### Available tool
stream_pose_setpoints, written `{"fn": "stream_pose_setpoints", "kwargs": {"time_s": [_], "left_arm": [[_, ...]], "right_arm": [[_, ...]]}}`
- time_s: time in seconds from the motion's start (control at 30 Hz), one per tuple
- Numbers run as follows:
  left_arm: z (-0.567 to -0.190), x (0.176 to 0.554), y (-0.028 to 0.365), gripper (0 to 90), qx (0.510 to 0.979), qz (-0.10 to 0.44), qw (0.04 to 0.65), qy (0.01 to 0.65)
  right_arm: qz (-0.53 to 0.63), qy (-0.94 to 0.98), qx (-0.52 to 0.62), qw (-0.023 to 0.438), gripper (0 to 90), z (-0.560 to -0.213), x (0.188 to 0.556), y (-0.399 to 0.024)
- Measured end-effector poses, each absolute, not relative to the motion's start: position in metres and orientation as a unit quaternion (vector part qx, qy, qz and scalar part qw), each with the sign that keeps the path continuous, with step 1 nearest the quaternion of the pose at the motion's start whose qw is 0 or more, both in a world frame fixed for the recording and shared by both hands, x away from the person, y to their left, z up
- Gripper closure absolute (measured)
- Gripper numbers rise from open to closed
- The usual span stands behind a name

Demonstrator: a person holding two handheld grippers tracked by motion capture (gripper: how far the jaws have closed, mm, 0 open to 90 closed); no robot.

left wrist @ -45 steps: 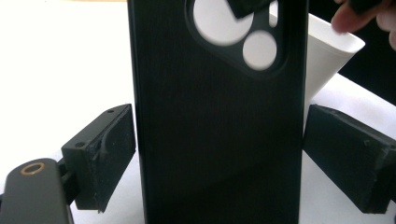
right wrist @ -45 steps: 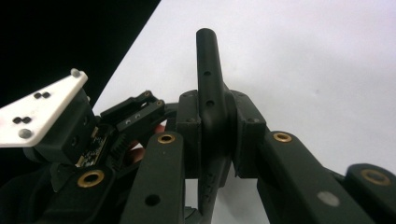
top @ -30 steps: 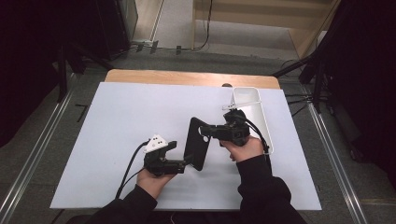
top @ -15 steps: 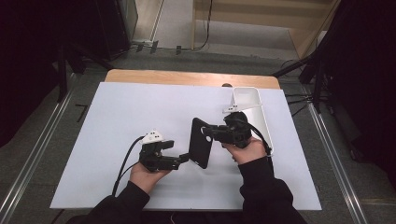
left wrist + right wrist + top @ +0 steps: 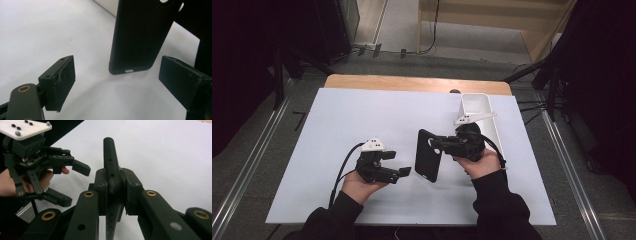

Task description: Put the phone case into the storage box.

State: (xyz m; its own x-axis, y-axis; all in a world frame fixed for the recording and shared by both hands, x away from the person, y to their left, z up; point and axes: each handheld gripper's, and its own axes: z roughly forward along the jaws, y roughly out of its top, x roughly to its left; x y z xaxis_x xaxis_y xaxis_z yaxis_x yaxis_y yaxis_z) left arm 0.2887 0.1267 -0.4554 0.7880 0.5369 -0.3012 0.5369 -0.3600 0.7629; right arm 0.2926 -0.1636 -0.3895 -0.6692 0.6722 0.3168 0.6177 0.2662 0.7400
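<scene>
Gripping: we find the right gripper (image 5: 113, 192) clamped on the black phone case (image 5: 429, 155) — edge-on, above the white table (image 5: 337, 120).
Left gripper (image 5: 117, 80): jaws wide apart — empty, just beside the case's lower end.

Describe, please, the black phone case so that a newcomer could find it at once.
Start at the white table and look right of centre, short of the white bin. There the right gripper clamps the black phone case, standing on edge. It is the one flat, dark slab with rounded corners and a camera cutout; the open left gripper faces it.
</scene>
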Motion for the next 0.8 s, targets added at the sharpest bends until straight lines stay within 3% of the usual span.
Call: {"fn": "stream_pose_setpoints", "kwargs": {"time_s": [0.57,0.8], "left_arm": [[-0.434,0.291,0.136,15.4,0.839,-0.005,0.458,0.292],[-0.425,0.293,0.135,23.3,0.842,-0.001,0.461,0.281]], "right_arm": [[0.458,0.812,0.362,0.009,74.2,-0.388,0.291,-0.176],[0.456,0.820,0.347,0.000,74.2,-0.388,0.291,-0.174]]}}
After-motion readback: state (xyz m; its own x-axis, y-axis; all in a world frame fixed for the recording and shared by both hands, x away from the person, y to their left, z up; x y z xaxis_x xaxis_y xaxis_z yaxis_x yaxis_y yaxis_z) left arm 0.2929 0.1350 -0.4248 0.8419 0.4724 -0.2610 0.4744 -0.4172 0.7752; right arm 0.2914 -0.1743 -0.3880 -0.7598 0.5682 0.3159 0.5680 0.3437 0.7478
